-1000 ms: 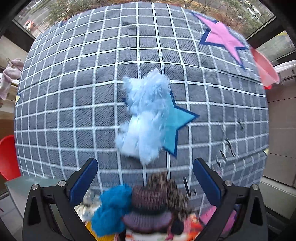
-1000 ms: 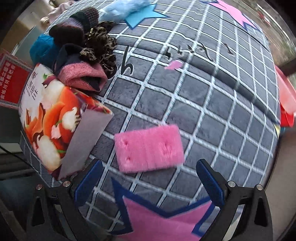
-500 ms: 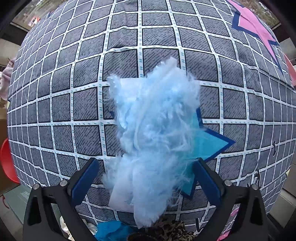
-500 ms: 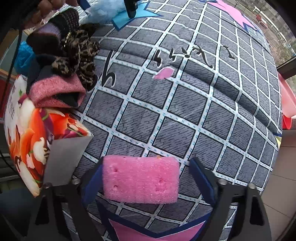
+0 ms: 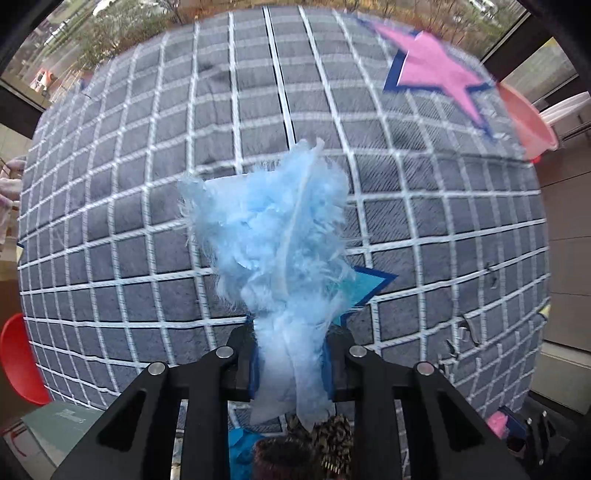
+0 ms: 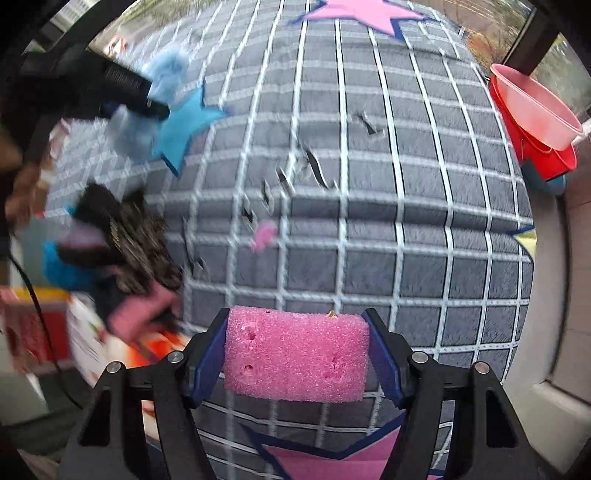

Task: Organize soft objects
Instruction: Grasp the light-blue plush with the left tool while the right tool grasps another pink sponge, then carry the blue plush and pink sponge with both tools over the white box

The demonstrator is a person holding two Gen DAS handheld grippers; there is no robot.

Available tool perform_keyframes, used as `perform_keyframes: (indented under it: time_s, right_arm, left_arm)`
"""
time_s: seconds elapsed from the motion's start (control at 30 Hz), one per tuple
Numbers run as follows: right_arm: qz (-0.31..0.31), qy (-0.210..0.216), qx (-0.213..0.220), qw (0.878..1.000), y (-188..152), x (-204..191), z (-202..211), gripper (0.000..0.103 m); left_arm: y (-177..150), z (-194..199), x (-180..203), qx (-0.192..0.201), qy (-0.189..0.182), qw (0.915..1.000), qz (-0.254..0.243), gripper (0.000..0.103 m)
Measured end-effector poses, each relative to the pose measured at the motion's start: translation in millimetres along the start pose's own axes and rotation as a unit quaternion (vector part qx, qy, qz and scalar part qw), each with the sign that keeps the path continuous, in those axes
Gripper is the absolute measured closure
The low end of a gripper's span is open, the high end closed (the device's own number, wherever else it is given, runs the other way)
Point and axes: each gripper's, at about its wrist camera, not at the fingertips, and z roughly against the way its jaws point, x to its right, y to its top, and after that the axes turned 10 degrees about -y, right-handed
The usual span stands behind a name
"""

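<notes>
A fluffy light-blue feather tuft (image 5: 280, 236) hangs over the grey checked mat (image 5: 129, 221), lifted off the turquoise star (image 5: 364, 286). My left gripper (image 5: 291, 363) is closing and its pads press the tuft's lower end. In the right wrist view, that left gripper (image 6: 147, 103) and the feather tuft (image 6: 168, 72) show at the upper left. A pink sponge (image 6: 295, 369) sits between the pads of my right gripper (image 6: 295, 321), whose jaws are closing on its two ends, raised above the mat (image 6: 406, 221).
A heap of knitted and leopard-print soft things (image 6: 122, 236) tops a printed box (image 6: 88, 343) at the mat's left edge. Red and pink basins (image 6: 532, 110) stand off the right side. Pink star patches (image 6: 354, 11) mark the mat, and a small pink scrap (image 6: 264, 232) lies mid-mat.
The left jaws closed on the feather tuft and lifted it off the turquoise star. The right jaws closed on the pink sponge and raised it, the wrist rolling as it moved.
</notes>
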Motion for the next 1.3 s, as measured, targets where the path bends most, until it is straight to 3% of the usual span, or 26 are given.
perform_keyframes:
  time_s: [0.17,0.37,0.43,0.8,1.03,1.3]
  right_arm:
    - [0.007,0.016,0.026,1.0,25.5,-24.2,30.4,0.032]
    - [0.042,0.028,0.054,0.997,44.4,-74.6,53.0,0.032]
    - [0.048,0.03,0.06,0.997,25.1,-89.6,54.2,0.032]
    - [0.089,0.025,0.074,0.993,33.2,-150.6,76.5,0.032]
    - [0.095,0.013,0.076,0.992,12.7,-167.8,89.0,0.032]
    - [0.09,0.002,0.07,0.993,-25.8,-178.5,98.2,0.032]
  left_arm:
    - [-6.3,49.6,-13.6,0.037,-0.011,0.9993,-0.001,0.075]
    - [-37.7,92.8,-55.5,0.068,-0.012,0.9976,0.008,0.075]
    - [-45.9,100.6,-72.5,0.073,-0.013,0.9971,0.014,0.075]
    - [-112.5,148.6,-133.2,0.088,-0.026,0.9947,0.045,0.075]
    - [-156.4,161.2,-142.6,0.088,-0.042,0.9938,0.053,0.075]
    - [-208.6,166.7,-131.4,0.077,-0.051,0.9954,0.025,0.075]
